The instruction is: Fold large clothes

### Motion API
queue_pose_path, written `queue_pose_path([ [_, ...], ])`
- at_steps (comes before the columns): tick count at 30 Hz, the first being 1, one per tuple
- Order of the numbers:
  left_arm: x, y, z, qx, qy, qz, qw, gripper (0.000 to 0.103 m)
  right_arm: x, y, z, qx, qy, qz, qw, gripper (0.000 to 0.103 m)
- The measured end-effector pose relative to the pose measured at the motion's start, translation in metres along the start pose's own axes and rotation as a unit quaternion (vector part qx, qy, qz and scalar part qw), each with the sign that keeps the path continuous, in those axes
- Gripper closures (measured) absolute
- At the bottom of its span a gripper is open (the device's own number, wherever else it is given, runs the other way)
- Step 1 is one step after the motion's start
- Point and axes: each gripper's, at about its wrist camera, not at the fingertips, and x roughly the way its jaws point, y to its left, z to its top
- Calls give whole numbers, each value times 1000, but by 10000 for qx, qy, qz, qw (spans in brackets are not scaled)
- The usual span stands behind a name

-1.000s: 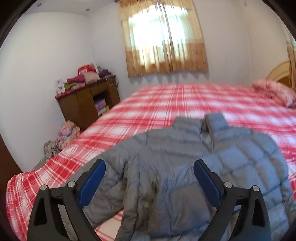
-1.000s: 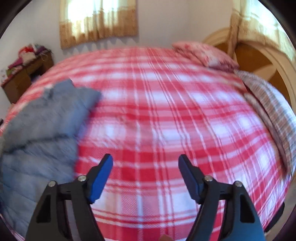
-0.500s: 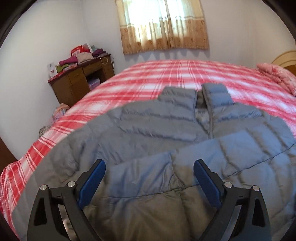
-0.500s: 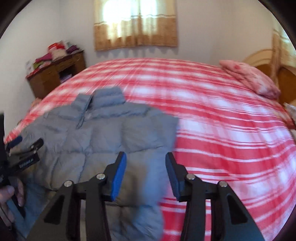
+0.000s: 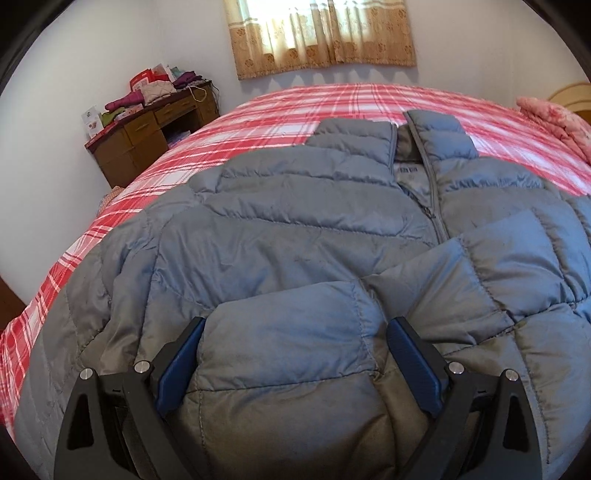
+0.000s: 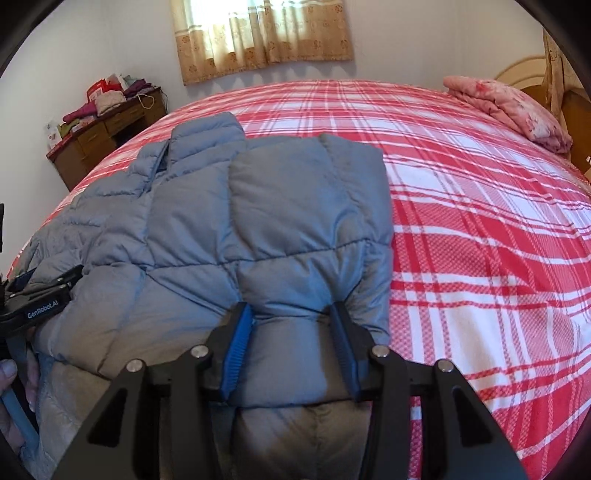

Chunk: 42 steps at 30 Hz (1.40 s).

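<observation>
A grey-blue quilted puffer jacket [image 5: 295, 229] lies face up on the red plaid bed [image 5: 295, 110], collar toward the far wall, zipper partly open. A sleeve lies folded across its front. My left gripper [image 5: 295, 350] is open, its blue pads on either side of a padded fold near the jacket's lower edge. In the right wrist view the jacket [image 6: 207, 206] fills the left half. My right gripper [image 6: 291, 325] is partly closed around a bunched section of the jacket's right side. The left gripper [image 6: 48, 284] shows at the left edge there.
A wooden desk [image 5: 147, 133] piled with clothes stands by the wall left of the bed. A curtained window [image 5: 317, 33] is behind. A pink pillow [image 6: 517, 107] lies at the bed's far right by the headboard [image 6: 535, 74]. Bare plaid bedding [image 6: 480, 240] lies right of the jacket.
Both grippers moved down and forward onto the jacket. The right gripper swung left from the bare bedding and narrowed around the jacket's right side. The left gripper stayed wide open.
</observation>
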Motion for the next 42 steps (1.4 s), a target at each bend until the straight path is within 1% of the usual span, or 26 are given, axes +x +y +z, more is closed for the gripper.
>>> queue_pose_path([
  [9,1,-3,0,60,37,76,9999,5,2,1,0,-60,39,-58,10000,57],
  [12,-5,3,8,53,205,45,9998,5,-2,0,9,-215,275,-18,9994,56],
  [13,-14,9,14,-48,144,-59,9999,5,-6,-2,13,-233,297,62,9993,56],
  [14,-24,14,19,-152,-6,-194,9997,5,-15,-5,19,-238,235,147,9993,56],
  [16,-37,19,30,-271,-254,-378,9986,5,-33,-12,33,-260,-50,222,9994,56],
  [18,-35,16,39,-307,-310,-432,9981,5,-42,-20,49,-205,-334,223,9990,54],
  [19,-30,11,42,-267,-315,-434,9982,5,-40,-24,56,-150,-399,177,9989,52],
  [20,-26,7,43,-226,-309,-390,9985,5,-33,-27,62,-95,-377,151,9991,51],
  [22,-9,-3,40,-81,-227,-223,9995,5,-15,-27,67,-63,-306,60,9995,51],
  [24,10,-10,33,15,-90,-75,9999,5,5,-23,66,-135,-208,-54,9997,51],
  [26,17,-9,30,-4,-27,-110,9999,5,24,-24,59,-109,-64,-113,9999,51],
  [28,16,-10,30,6,-66,-115,9999,5,39,-28,50,-20,54,-98,9999,50],
  [31,21,-8,29,-35,47,-108,9999,4,38,-35,47,108,4,25,9999,50],
  [33,23,-10,28,-19,111,5,9999,1,37,-37,45,152,4,71,9999,50],
  [37,23,-16,28,65,68,169,9998,1,35,-34,42,90,6,-15,10000,50],
  [42,25,-13,27,-24,120,50,9999,1,38,-30,44,9,38,-117,9999,50],
])
